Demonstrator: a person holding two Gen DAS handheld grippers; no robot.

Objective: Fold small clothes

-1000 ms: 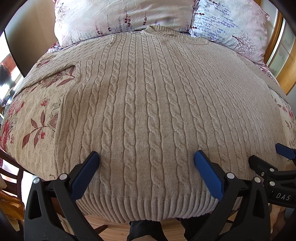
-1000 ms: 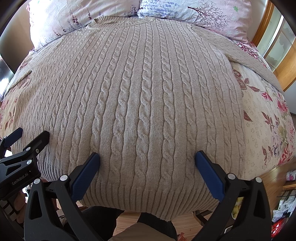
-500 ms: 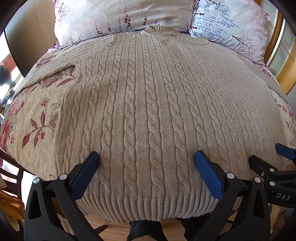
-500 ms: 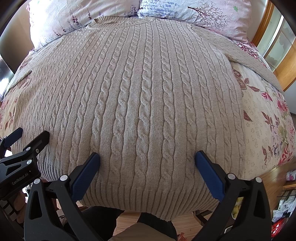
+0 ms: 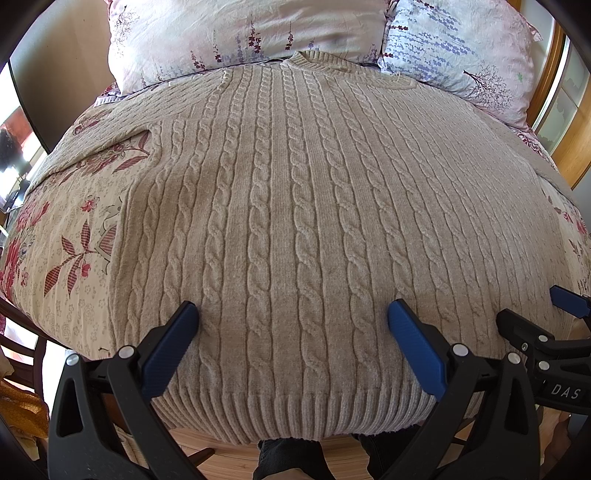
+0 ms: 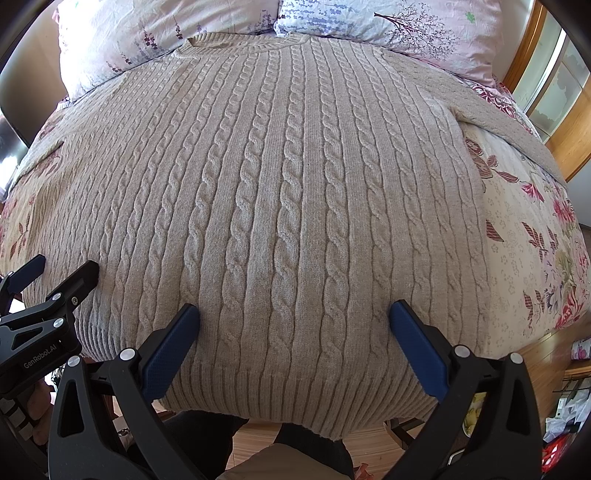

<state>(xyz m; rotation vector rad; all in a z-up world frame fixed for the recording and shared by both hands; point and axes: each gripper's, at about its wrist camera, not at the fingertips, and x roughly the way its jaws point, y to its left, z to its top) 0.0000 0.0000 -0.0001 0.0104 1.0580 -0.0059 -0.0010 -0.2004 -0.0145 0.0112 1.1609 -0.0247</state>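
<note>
Over the bed's [image 5: 55, 236] near edge, left tongs [image 5: 291, 332] and right tongs [image 6: 295, 332] hover spread above the flat-lying cable-knit sweater's [image 5: 295, 206] hem; folding seems unstarted, next calling for pinching that hem.

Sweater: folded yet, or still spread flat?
Spread flat. The sweater lies face up on the bed, collar to hem visible, no fold; both grippers open.

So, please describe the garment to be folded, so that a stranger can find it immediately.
On the floral bedspread, just below two pillows, a beige sweater lies spread flat, collar toward the pillows. Its plain colour and cable-knit ropes set it apart from the printed fabrics around it.
</note>
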